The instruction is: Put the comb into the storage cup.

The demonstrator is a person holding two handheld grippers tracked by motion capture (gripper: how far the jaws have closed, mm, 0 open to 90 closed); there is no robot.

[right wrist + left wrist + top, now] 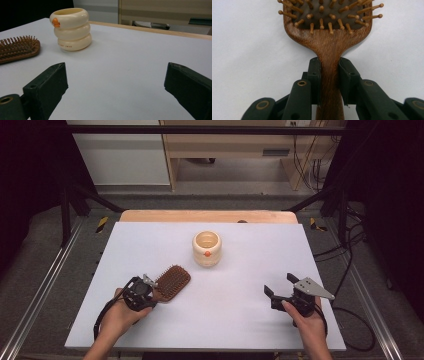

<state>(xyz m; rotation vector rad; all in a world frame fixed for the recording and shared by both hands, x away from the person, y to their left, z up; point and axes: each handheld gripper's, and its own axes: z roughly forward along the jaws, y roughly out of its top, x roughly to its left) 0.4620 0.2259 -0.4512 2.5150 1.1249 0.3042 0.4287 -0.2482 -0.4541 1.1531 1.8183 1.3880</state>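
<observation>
Gripping the wooden hairbrush (329, 50) by the neck of its handle, the left gripper (145, 287) has its jaws closed on either side of the wood, just below the bristled head. That head lies bristles-up on the white surface (225, 320), angled away toward the middle. On the other side, the right gripper (280, 287) sits low over bare surface with its jaws spread wide and nothing between them. Farther back, near the centre, stands a cream ringed cup (206, 249) with a small orange knob on its side, upright and well apart from both grippers and from the brush.

The likely trouble lies in the grip: the handle is smooth and tapers, and the jaws hold only a short stretch of it, so the heavier head could pivot or slide out if lifted quickly. Should the brush be meant for the cup, a tilted or swinging head could knock the light cup over or push it along the surface
</observation>
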